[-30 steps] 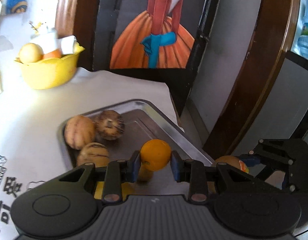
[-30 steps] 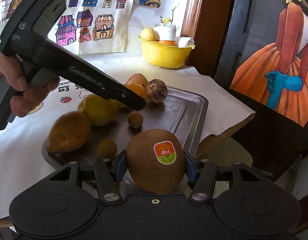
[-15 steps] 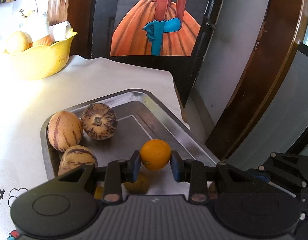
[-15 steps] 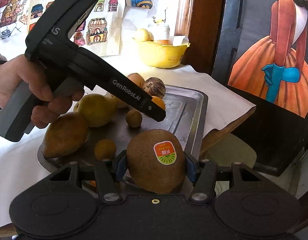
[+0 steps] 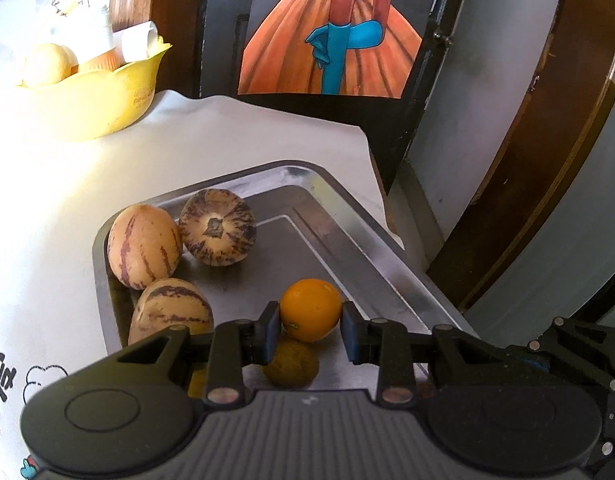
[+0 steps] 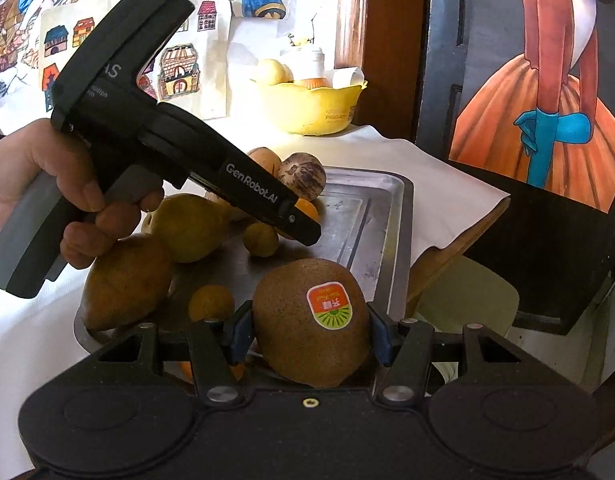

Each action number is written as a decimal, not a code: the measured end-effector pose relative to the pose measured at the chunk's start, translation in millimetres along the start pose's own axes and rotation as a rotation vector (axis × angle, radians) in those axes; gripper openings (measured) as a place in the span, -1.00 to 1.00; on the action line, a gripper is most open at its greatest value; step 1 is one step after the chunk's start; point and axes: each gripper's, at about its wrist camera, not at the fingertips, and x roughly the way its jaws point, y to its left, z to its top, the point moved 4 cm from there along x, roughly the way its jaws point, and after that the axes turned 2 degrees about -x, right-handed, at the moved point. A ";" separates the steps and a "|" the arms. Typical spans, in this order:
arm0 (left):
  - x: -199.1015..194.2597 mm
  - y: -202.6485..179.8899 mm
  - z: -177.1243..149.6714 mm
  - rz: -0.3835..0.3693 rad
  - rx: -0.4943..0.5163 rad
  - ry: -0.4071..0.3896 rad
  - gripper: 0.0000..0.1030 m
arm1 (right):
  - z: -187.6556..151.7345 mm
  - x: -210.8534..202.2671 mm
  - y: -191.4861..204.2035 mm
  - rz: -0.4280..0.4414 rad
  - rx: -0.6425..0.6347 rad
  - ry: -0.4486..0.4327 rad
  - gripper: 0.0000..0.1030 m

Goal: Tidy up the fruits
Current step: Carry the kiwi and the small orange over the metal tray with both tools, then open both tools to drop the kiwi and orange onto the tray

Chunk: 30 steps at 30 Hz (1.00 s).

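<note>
Left gripper and right gripper angle downward, jaws clamped.

The kiwi hides the tray floor behind it.

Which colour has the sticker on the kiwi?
The sticker is red-orange above, green below; the right wrist view shows it best.

Ahead of the claw and up to the right: dark panel bearing a painted figure in an orange gown with blue gloves. Further right: curved brown wooden frame against a grey wall. Off to the far left: children's drawings taped on a white wall, washed in strong daylight. Below: white cloth over the table.
</note>
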 end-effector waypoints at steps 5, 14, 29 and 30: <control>0.7 4.4 -0.7 0.005 -0.018 0.011 -0.32 | -1.0 0.1 -0.7 -0.007 0.015 -0.010 0.15; 3.5 10.4 -0.4 0.012 -0.058 0.029 -0.32 | -4.3 -0.4 -1.2 -0.026 0.048 -0.038 0.16; 6.1 5.4 1.5 0.051 -0.067 0.032 -0.31 | -8.1 1.7 4.8 -0.089 0.082 -0.083 0.17; 5.8 6.0 1.6 0.051 -0.072 0.029 -0.31 | -8.4 1.8 5.0 -0.091 0.084 -0.085 0.16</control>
